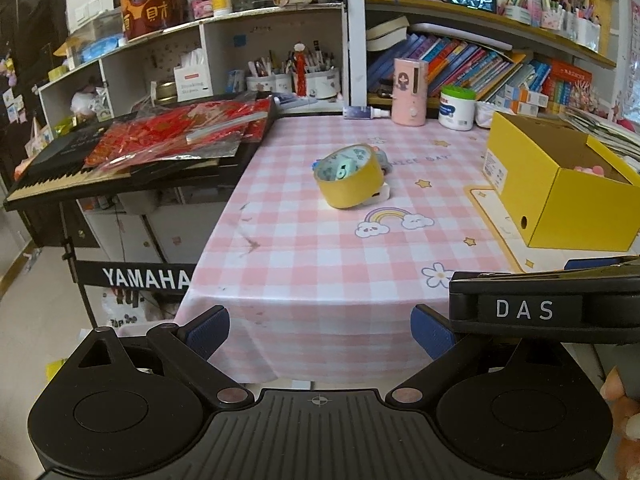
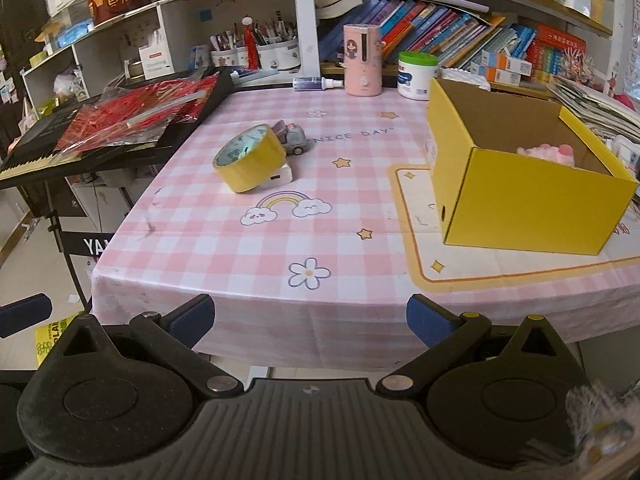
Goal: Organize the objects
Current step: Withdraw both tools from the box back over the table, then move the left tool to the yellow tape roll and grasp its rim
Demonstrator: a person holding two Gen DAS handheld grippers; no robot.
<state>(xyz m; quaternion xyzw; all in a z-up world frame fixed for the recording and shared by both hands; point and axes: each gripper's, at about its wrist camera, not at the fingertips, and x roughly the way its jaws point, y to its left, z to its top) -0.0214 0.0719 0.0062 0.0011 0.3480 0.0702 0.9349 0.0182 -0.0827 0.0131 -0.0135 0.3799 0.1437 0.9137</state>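
Note:
A yellow tape roll leans on a small white block in the middle of the pink checked tablecloth. Behind it sits a small grey toy car. An open yellow cardboard box stands at the right, with a pink soft thing inside. My left gripper and right gripper hover open off the table's near edge, nothing between their fingers. The right gripper's black body shows in the left wrist view.
A black keyboard carrying red foil packets juts out at the left. At the table's back stand a pink dispenser, a white tub with a green lid and a small spray bottle. Crowded bookshelves rise behind.

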